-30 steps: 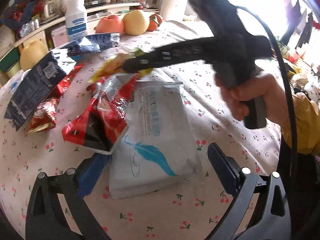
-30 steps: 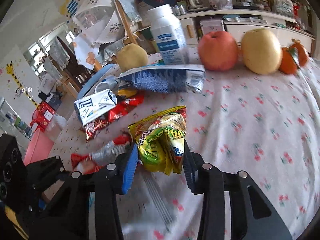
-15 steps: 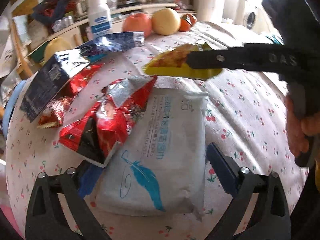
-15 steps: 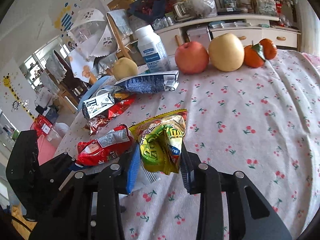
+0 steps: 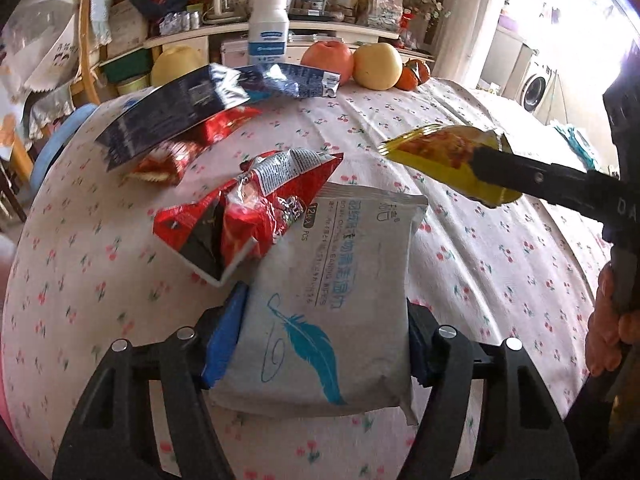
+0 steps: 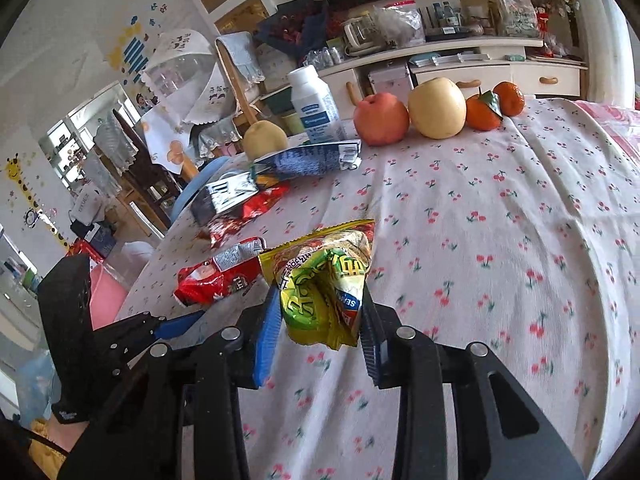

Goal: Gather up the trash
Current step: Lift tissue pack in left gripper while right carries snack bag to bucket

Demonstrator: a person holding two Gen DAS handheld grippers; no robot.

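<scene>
A white wipes pack with a blue feather lies on the cherry-print tablecloth. My left gripper straddles it; its jaws are closing and both pads touch the pack's sides. A red chip bag leans on the pack's far left corner. My right gripper is shut on a crumpled yellow-green snack wrapper and holds it above the cloth. The left wrist view shows that wrapper in the air at the right, with a hand on the handle.
Dark blue bags and a red wrapper lie at the far left. A white bottle, an apple, a pear and oranges line the far edge. A cluttered shelf stands behind.
My left gripper's jaws have narrowed onto the wipes pack. My right gripper has carried the yellow wrapper up and away to the right, off the pile of bags.
</scene>
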